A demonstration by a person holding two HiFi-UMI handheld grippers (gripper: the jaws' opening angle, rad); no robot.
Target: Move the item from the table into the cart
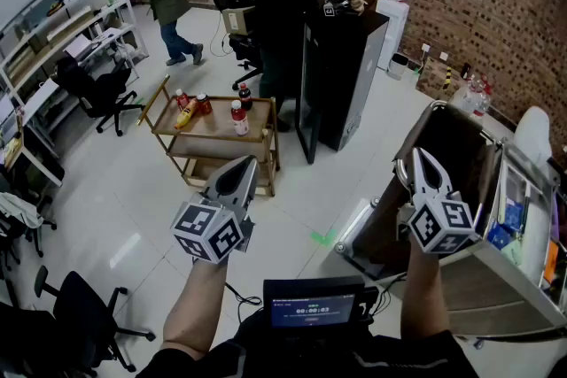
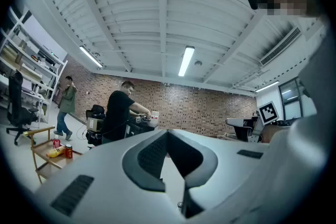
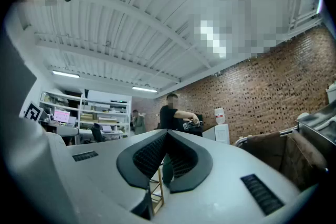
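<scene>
The left tool (image 1: 241, 171) points level, jaws pressed together with nothing between them, apart from the wooden bench (image 1: 213, 132) that carries the bottles (image 1: 238, 118). The right tool (image 1: 420, 162), likewise closed and empty, hovers beside the cart (image 1: 461, 146).

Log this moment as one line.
left gripper: jaws shut, empty | right gripper: jaws shut, empty | bottles: on table, untouched | cart: beside right gripper
</scene>
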